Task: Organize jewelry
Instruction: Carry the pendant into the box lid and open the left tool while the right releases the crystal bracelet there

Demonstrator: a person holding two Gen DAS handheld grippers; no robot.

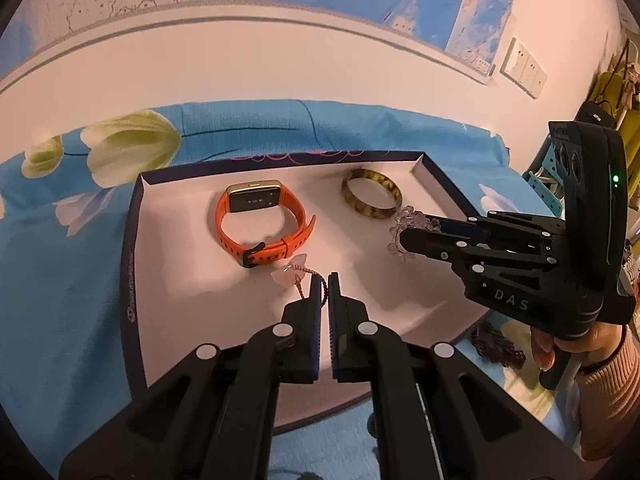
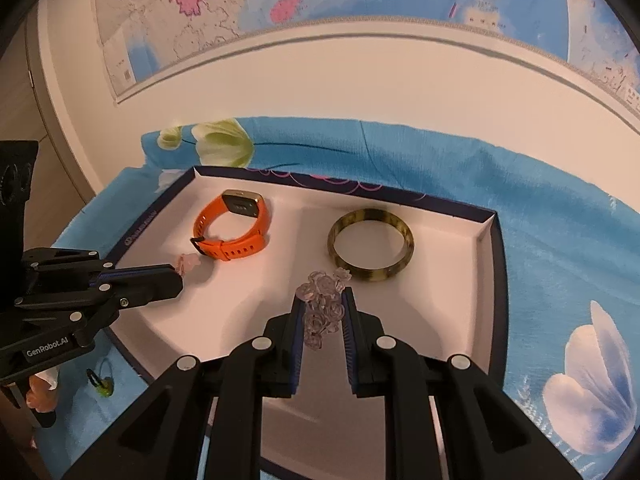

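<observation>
A white-lined tray with a dark rim (image 1: 132, 240) (image 2: 494, 248) lies on a blue flowered cloth. In it are an orange watch (image 1: 260, 220) (image 2: 232, 228) and a mottled brown bangle (image 1: 372, 198) (image 2: 370, 250). My left gripper (image 1: 325, 280) (image 2: 178, 278) is shut on the cord of a pale pink pendant (image 1: 290, 274) (image 2: 190, 264) that hangs just above the tray floor near the watch. My right gripper (image 2: 322, 300) (image 1: 402, 238) is shut on a clear pink bead bracelet (image 2: 322, 300) (image 1: 412, 218), held above the tray in front of the bangle.
The cloth (image 1: 60, 300) (image 2: 560, 240) covers the table up to a white wall with a map. A small green and black clip (image 2: 100, 380) lies on the cloth left of the tray. A dark tassel-like item (image 1: 496, 344) lies at the tray's right edge.
</observation>
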